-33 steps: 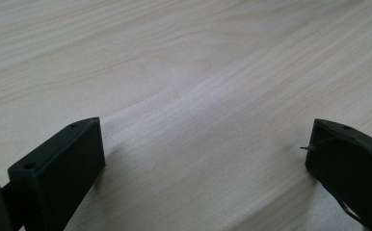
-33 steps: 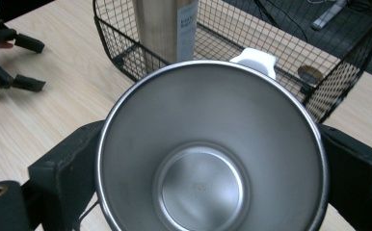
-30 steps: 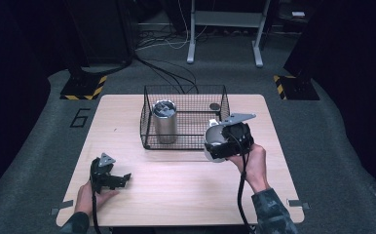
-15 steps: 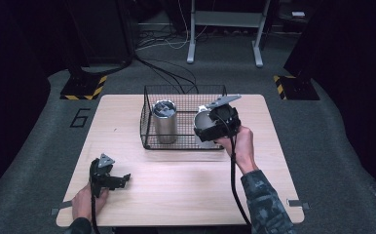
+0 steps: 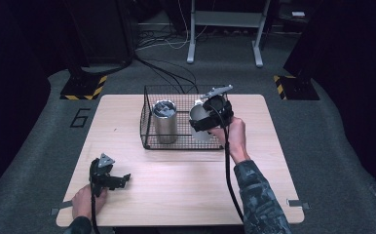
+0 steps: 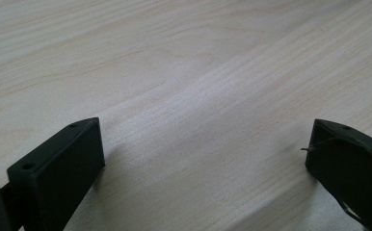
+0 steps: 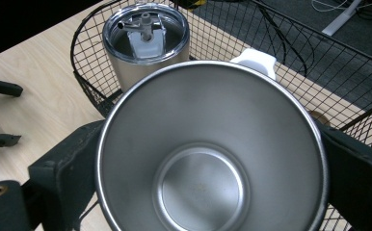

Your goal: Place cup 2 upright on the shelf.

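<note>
- Bench (image 5: 176,180): pale wood top on a dark carpeted floor; bare except for the basket and the two grippers.
- Wire basket (image 5: 149,122): black mesh, rectangular, at the far middle of the bench. It contains the lidded tumbler at its left end; its right end is where the open cup is held.
- Lidded tumbler (image 5: 165,122): steel, upright, clear lid with a slider, standing inside the basket, left part.
- Open cup (image 7: 208,159): steel, no lid, empty, gripped by the right gripper over the basket's right part, near the front wall. Whether its base touches the basket floor cannot be told.
- Right gripper (image 5: 206,119): fingers (image 7: 63,168) pressed against both sides of the cup, holding it by the outer wall.
- Left gripper (image 5: 107,176): resting low at the near left of the bench, well apart from the basket; fingers (image 6: 59,168) spread wide, nothing between them.
- Risk, judged: smooth tapered steel may slip in the fingers if pressure eases before the cup is set down; the cup could tip or knock the lidded tumbler beside it; the base may catch the front rim and drag the light basket.
- Obscured: the cup's base and the basket floor beneath it; a white tab (image 7: 253,60) behind the cup rim, unidentified; a small brown object at the right finger, cut off.
</note>
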Motion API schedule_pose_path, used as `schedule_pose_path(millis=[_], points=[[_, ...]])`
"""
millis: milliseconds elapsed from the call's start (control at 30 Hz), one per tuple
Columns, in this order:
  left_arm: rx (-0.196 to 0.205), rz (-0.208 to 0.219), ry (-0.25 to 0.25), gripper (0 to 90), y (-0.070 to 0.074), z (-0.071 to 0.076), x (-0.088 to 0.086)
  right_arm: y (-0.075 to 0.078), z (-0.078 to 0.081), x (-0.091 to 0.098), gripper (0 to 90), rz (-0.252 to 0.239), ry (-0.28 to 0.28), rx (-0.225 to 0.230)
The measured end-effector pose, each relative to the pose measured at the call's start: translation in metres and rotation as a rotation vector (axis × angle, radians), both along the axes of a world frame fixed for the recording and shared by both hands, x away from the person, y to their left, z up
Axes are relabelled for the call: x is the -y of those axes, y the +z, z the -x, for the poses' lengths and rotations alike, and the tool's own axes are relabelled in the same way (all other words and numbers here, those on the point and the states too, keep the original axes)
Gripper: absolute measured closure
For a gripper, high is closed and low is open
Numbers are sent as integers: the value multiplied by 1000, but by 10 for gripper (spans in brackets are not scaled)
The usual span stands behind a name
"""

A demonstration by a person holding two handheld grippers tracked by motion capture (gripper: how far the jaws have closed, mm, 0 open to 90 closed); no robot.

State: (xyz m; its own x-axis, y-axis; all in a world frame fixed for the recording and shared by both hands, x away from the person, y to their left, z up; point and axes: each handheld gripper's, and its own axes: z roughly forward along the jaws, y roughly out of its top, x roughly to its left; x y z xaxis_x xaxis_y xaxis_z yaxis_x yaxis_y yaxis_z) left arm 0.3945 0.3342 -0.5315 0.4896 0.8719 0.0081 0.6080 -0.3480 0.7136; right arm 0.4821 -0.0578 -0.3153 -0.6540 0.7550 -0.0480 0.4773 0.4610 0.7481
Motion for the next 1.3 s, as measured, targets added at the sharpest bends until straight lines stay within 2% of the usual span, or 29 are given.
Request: schedule_pose_path(millis=[133, 200, 233, 333, 367, 567, 600, 700, 900, 967, 1067, 1233, 1300], points=[[-2, 8, 5, 0, 0, 0, 1, 2, -4, 0, 55, 1, -6, 1], [-2, -1, -3, 0, 0, 0, 0, 2, -6, 0, 55, 1, -10, 2], [-2, 10, 6, 0, 0, 0, 1, 3, -6, 0, 55, 1, -15, -1], [1, -1, -1, 0, 0, 0, 0, 3, -9, -1, 55, 9, -13, 7], [-2, 9, 6, 0, 0, 0, 1, 4, -10, -1, 55, 12, -19, -4], [0, 1, 0, 0, 0, 0, 0, 6, -17, -4, 55, 8, -22, 13], [-2, 8, 5, 0, 0, 0, 0, 6, -18, -5, 55, 10, -31, 2], [0, 0, -1, 0, 0, 0, 0, 4, -24, -6, 55, 17, -28, 10], [-2, 9, 4, 0, 0, 0, 0, -2, -31, -11, 55, 14, -50, -20], [-5, 9, 0, 0, 0, 0, 0, -3, -35, -11, 54, 18, -43, -13], [-2, 9, 2, 0, 0, 0, 0, -4, -38, -13, 54, 14, -60, -21], [-2, 9, 3, 0, 0, 0, 0, -5, -43, -15, 54, 47, -61, -13], [-2, 9, 2, 0, 0, 0, 0, -5, -43, -16, 55, 37, -74, -18]])
